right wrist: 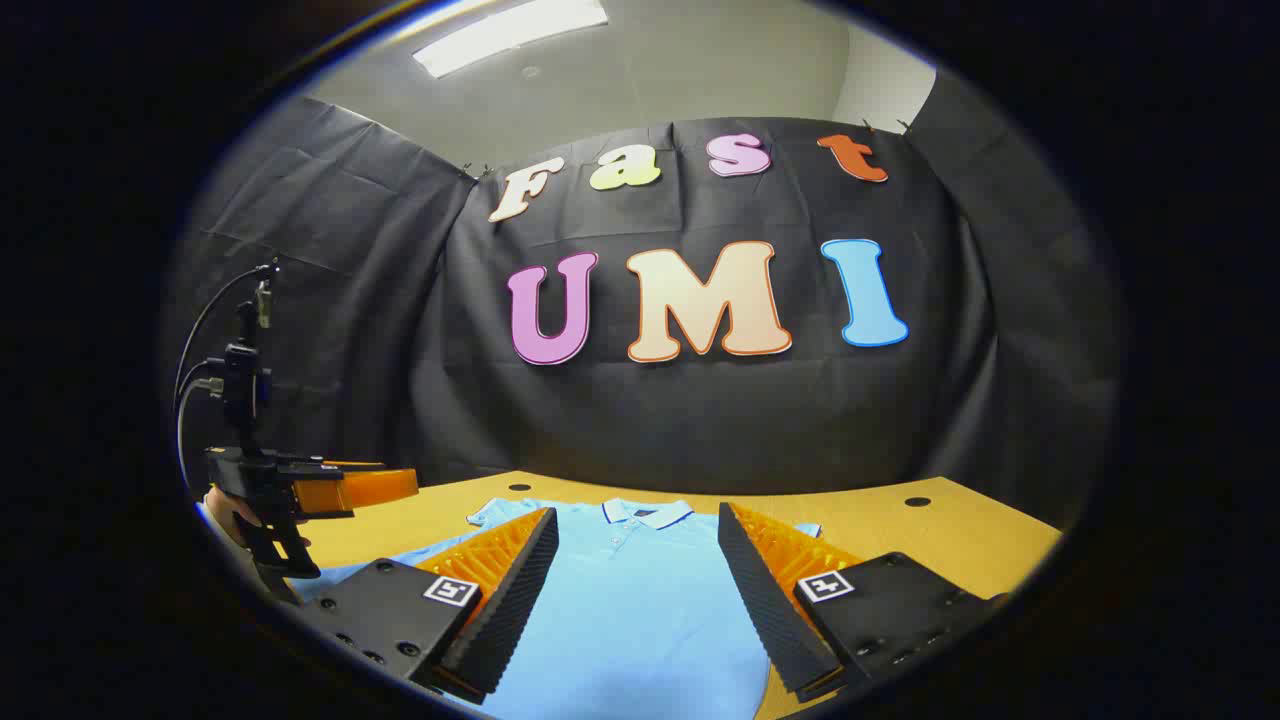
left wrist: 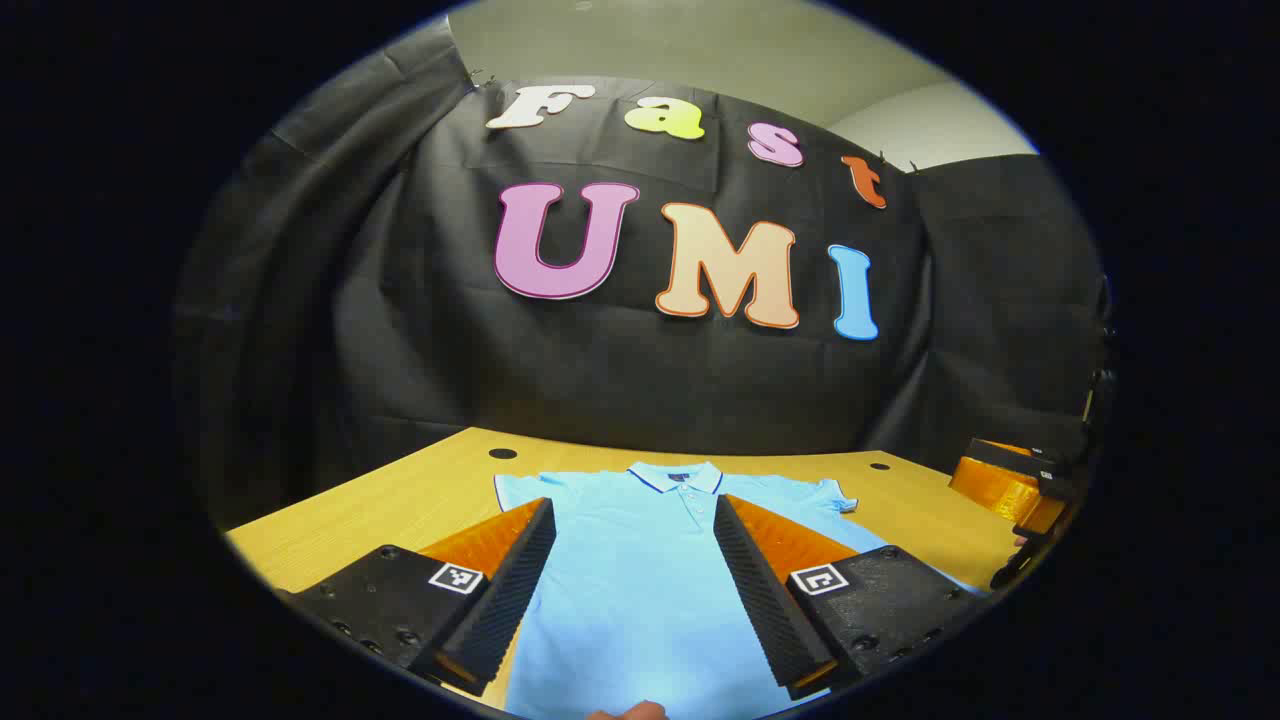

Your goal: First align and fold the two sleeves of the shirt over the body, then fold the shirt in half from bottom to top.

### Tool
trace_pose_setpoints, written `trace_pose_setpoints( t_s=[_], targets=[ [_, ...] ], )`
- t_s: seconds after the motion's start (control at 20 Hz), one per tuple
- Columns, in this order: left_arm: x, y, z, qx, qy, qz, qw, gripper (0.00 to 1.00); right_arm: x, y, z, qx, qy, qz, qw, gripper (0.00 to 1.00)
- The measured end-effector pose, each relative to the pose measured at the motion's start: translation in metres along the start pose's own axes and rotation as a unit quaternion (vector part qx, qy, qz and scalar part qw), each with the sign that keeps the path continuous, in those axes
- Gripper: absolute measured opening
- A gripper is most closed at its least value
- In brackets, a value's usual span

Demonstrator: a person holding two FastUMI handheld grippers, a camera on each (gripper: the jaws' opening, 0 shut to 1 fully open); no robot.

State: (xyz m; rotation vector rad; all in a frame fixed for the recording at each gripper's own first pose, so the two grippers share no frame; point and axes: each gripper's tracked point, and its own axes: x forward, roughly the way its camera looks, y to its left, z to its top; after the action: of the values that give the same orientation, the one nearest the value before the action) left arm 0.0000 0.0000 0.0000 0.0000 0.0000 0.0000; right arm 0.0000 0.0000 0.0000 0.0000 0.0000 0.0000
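Observation:
A light blue polo shirt (left wrist: 640, 580) lies flat on the wooden table (left wrist: 400, 500), collar (left wrist: 676, 477) at the far end. Its short sleeves (left wrist: 515, 487) are spread to both sides. My left gripper (left wrist: 633, 502) hovers over the shirt's body, open, with nothing between its fingers. In the right gripper view the shirt (right wrist: 630, 610) lies beneath my right gripper (right wrist: 637, 510), which is also open and holds nothing. The right gripper (left wrist: 1010, 490) appears at the right edge of the left gripper view. The left gripper (right wrist: 330, 487), held by a hand, appears at the left of the right gripper view.
Bare table (right wrist: 930, 530) runs along both sides of the shirt and behind the collar. Small dark holes (left wrist: 503, 453) mark the far tabletop. The black cloth wall (right wrist: 700, 420) stands right behind the table. A fingertip (left wrist: 630, 711) pokes in at the bottom edge.

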Motion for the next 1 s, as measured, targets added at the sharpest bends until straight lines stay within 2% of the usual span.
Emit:
trace_pose_setpoints(
  t_s=[0.25,0.7,1.0],
  targets=[
    [0.001,0.004,-0.009,0.015,0.01,0.006,1.0,0.95,0.0,0.005,-0.002,0.003,0.005,0.01,1.0,0.99],
    [0.005,-0.009,-0.013,0.013,0.013,-0.018,1.0,0.95,0.006,-0.003,-0.02,0.0,0.025,-0.003,1.0,0.99],
    [0.003,-0.017,-0.013,0.03,0.012,-0.033,0.999,0.95,0.01,0.004,-0.037,0.006,0.047,0.006,0.999,1.0]
  ],
)
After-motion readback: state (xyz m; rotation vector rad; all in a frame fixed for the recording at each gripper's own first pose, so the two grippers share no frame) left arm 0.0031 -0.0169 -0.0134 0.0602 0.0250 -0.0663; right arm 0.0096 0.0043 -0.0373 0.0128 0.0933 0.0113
